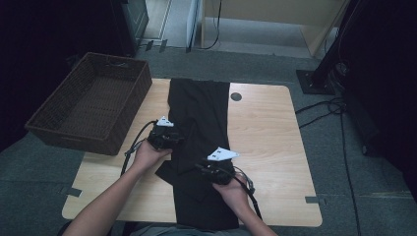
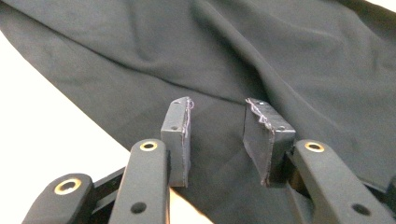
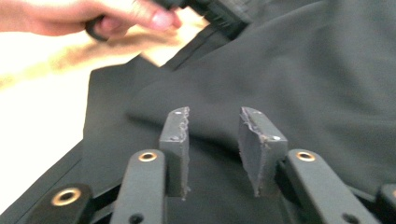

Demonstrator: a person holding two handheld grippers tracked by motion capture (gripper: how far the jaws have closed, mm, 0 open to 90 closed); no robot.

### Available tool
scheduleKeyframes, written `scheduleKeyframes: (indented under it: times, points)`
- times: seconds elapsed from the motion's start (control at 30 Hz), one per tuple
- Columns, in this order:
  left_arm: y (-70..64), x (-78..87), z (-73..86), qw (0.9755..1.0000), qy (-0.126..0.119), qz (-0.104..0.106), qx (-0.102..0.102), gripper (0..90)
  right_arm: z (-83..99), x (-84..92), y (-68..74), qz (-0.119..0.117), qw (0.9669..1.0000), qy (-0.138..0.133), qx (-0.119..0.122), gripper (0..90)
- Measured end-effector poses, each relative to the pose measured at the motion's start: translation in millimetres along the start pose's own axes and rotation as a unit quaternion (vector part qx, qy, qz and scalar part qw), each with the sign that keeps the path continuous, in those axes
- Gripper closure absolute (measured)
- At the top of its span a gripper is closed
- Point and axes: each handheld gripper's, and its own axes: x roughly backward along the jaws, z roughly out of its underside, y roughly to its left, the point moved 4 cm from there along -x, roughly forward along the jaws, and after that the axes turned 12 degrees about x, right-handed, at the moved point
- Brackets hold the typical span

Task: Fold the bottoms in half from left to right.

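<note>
A: Where does the folding stand?

B: The long black fabric garment [image 1: 199,123] lies down the middle of the pale wooden table [image 1: 265,128], its far end just past the table's far edge and its near end at the person's side. A flap lies folded over near the near end. My guess is that one fold has just been laid and let go.

A: And the fingers?

B: Both sets stand apart with nothing pinched. The left gripper [image 2: 217,123] hovers over the cloth's left edge; the right gripper [image 3: 212,133] sits over the folded flap, cloth below the pads but not clamped.

A: Next move?

B: Probably picking a fresh edge and closing on it.

A: Room?

B: Bare table right of the garment. The brown wicker basket [image 1: 93,101] overhangs the table's left edge, so less room there.
</note>
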Motion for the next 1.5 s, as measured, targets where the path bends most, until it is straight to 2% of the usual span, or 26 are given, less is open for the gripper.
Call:
scheduleKeyframes:
  times: [0.17, 0.27, 0.33, 0.4, 0.47, 0.53, 0.6, 0.67, 0.7, 0.87, 1.1, 1.17, 1.23, 1.3, 1.33, 1.37, 1.47, 1.5]
  points:
    - [3.4, -4.7, -4.0, 0.9997, -0.016, -0.007, 0.018, 62.5, 2.9, -22.2, 13.0, -0.007, 0.9999, 0.009, 0.013, 51.6]
    - [7.0, -8.0, -8.3, 0.9993, -0.025, -0.016, 0.022, 63.0, 1.5, -27.1, 18.8, -0.01, 0.9998, 0.009, 0.012, 48.3]
    - [9.6, -9.9, -11.3, 0.999, -0.029, -0.019, 0.029, 63.1, 2.2, -29.2, 22.8, -0.013, 0.9997, 0.012, 0.018, 46.7]
    - [10.7, -11.4, -13.5, 0.9989, -0.029, -0.021, 0.03, 63.1, 2.7, -31.9, 24.4, -0.006, 0.9994, 0.017, 0.029, 45.4]
    - [10.7, -12.2, -14.5, 0.9988, -0.03, -0.024, 0.03, 63.2, 1.8, -33.4, 24.4, 0.002, 0.9991, 0.021, 0.037, 47.7]
    - [11.0, -12.1, -14.4, 0.9989, -0.029, -0.025, 0.027, 63.4, 1.8, -33.6, 24.6, 0.019, 0.9986, 0.024, 0.044, 54.4]
    - [11.1, -12.1, -14.4, 0.9989, -0.029, -0.024, 0.028, 63.8, 2.5, -32.3, 26.9, 0.017, 0.9981, 0.022, 0.054, 70.2]
    - [11.3, -12.0, -14.3, 0.9989, -0.029, -0.022, 0.029, 63.8, 4.3, -29.7, 28.6, 0.011, 0.9983, 0.021, 0.054, 85.1]
    - [11.3, -12.1, -14.3, 0.9989, -0.03, -0.022, 0.029, 63.8, 5.6, -28.1, 29.1, 0.005, 0.9986, 0.019, 0.049, 89.2]
    - [10.9, -11.7, -14.1, 0.999, -0.027, -0.025, 0.025, 63.8, 12.4, -15.0, 27.4, -0.033, 0.9987, 0.036, 0.016, 90.0]
    - [11.5, -11.8, -14.3, 0.999, -0.029, -0.021, 0.029, 63.8, 33.0, 17.2, 37.4, -0.053, 0.9968, 0.058, 0.015, 90.0]
    - [11.6, -11.6, -14.3, 0.999, -0.027, -0.021, 0.029, 63.7, 39.6, 27.6, 41.3, -0.056, 0.9959, 0.067, 0.023, 90.0]
    - [11.6, -11.5, -14.4, 0.9989, -0.027, -0.021, 0.032, 63.7, 45.1, 37.2, 44.2, -0.061, 0.9951, 0.076, 0.017, 90.0]
    - [11.4, -10.8, -14.1, 0.9989, -0.024, -0.02, 0.034, 63.6, 48.4, 44.2, 43.4, -0.063, 0.9944, 0.082, 0.021, 90.0]
    - [11.1, -10.6, -13.7, 0.9989, -0.024, -0.019, 0.035, 63.5, 47.2, 46.9, 40.8, -0.062, 0.995, 0.076, 0.02, 88.5]
    - [10.8, -10.2, -13.2, 0.9989, -0.024, -0.018, 0.035, 63.4, 44.2, 49.0, 36.5, -0.054, 0.9962, 0.066, 0.015, 82.7]
    - [9.5, -9.2, -11.1, 0.9989, -0.026, -0.015, 0.036, 63.3, 30.2, 50.4, 15.8, -0.024, 0.9995, 0.02, -0.002, 71.3]
    - [9.2, -8.9, -10.5, 0.9989, -0.026, -0.015, 0.036, 63.2, 26.0, 49.0, 8.0, -0.013, 0.9998, 0.011, -0.006, 70.4]
